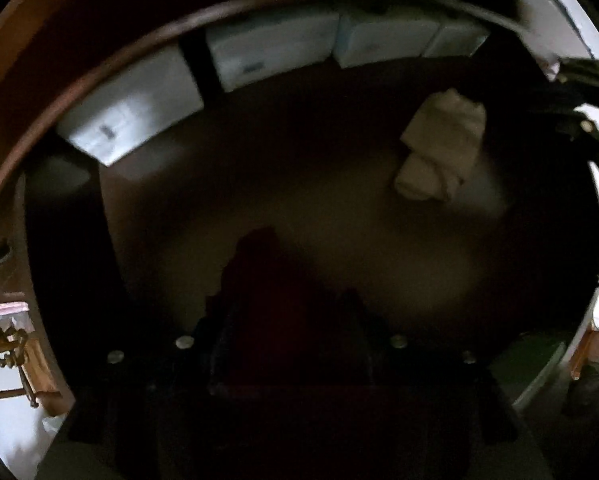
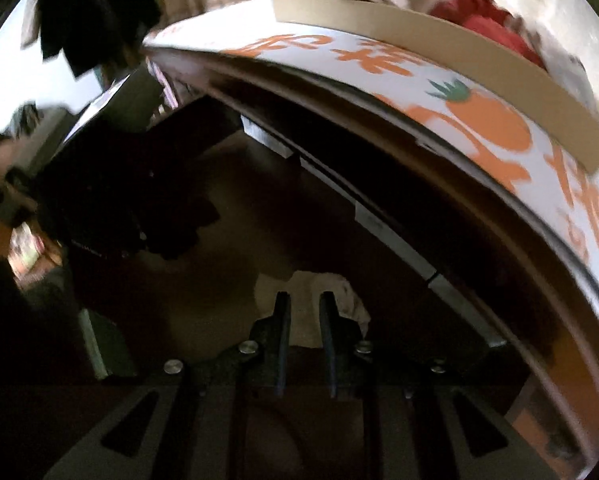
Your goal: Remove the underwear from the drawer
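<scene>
Looking straight down into the dark drawer [image 1: 259, 184], my left gripper [image 1: 289, 308] is shut on a dark red piece of underwear [image 1: 267, 264] that fills the gap between its fingers. A cream folded piece of underwear [image 1: 439, 148] lies toward the drawer's right side, close to the black frame of my right gripper at the picture's edge. In the right wrist view my right gripper [image 2: 304, 298] stands narrow, with that cream underwear [image 2: 341, 290] bunched at its fingertips and between them. The left gripper shows there only as a dark blurred mass [image 2: 111, 200] at the left.
Several white boxes [image 1: 275, 48] line the drawer's far wall. Above the drawer sits a white carton with orange print [image 2: 479, 120], and on it a cardboard tray [image 2: 439, 28] with cream, red and green clothes. A brass handle [image 1: 11, 344] shows at lower left.
</scene>
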### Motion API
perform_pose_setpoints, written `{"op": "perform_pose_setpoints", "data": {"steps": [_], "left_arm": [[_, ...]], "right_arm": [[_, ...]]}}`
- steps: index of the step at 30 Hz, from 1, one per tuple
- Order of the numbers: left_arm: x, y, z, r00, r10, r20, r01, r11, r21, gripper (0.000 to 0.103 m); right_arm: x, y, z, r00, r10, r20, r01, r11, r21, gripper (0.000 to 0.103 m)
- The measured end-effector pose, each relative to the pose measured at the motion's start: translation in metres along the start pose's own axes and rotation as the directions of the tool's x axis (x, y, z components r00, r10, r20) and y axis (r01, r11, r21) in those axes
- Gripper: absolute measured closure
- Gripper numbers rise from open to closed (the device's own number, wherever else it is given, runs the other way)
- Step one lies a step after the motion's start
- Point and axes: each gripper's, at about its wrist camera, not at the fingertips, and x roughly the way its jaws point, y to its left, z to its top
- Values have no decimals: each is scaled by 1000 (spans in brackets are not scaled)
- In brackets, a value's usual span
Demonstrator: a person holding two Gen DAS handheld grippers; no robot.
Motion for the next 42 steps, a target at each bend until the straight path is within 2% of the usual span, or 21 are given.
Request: {"op": "perform_pose_setpoints", "data": {"steps": [3, 5, 6, 7, 11, 13, 18, 20, 22, 26, 31, 34, 39, 42], "left_arm": [[-10, 4, 1, 1000, 3, 29, -2, 1000, -22, 47], [-12, 5, 1, 999, 1, 42, 0, 1000, -25, 35], [-11, 4, 1, 999, 13, 41, -12, 1000, -21, 34], [-9, 4, 1, 999, 21, 37, -20, 1000, -16, 33], [0, 0, 1, 999, 33, 6, -33, 999, 0, 33], [1, 2, 0, 999, 49, -5, -49, 999, -10, 33], [-12, 15, -15, 999, 49, 17, -48, 997, -53, 33], [-18, 20, -19, 999, 44, 31, -41, 997, -68, 33], [-19, 23, -20, 999, 34, 33, -31, 996, -79, 31], [-6, 34, -18, 998, 57, -22, -59, 994, -93, 30], [4, 27, -16, 992, 116, -50, -119, 991, -56, 28], [10, 22, -18, 987, 146, -65, -147, 989, -25, 22], [20, 1, -22, 973, 214, -83, -211, 977, 41, 17], [18, 1, -25, 976, 208, -69, -206, 978, 42, 18]], "right_arm": [[6, -11, -1, 1000, -4, -16, 4, 1000, 29, 83], [-1, -4, 0, 1000, -12, -26, 12, 1000, 22, 60], [-1, -1, 4, 999, -12, -30, 13, 1000, 18, 37], [0, 2, 7, 1000, -8, -27, 8, 1000, 5, 28], [10, 23, 8, 995, -60, -85, 55, 997, -57, 28], [27, 29, 10, 985, -122, -123, 109, 988, -107, 28], [56, 41, 12, 961, -235, -143, 199, 952, -231, 28], [72, 51, 9, 958, -220, -182, 162, 943, -289, 28], [82, 55, 4, 943, -258, -209, 180, 925, -334, 28], [89, 51, 9, 952, -231, -202, 164, 940, -298, 29], [91, 54, 6, 952, -221, -211, 151, 940, -306, 42], [90, 55, 4, 950, -210, -231, 137, 945, -296, 50], [85, 53, -2, 950, -188, -249, 120, 957, -264, 54], [75, 49, -3, 958, -171, -230, 121, 969, -218, 54]]}}
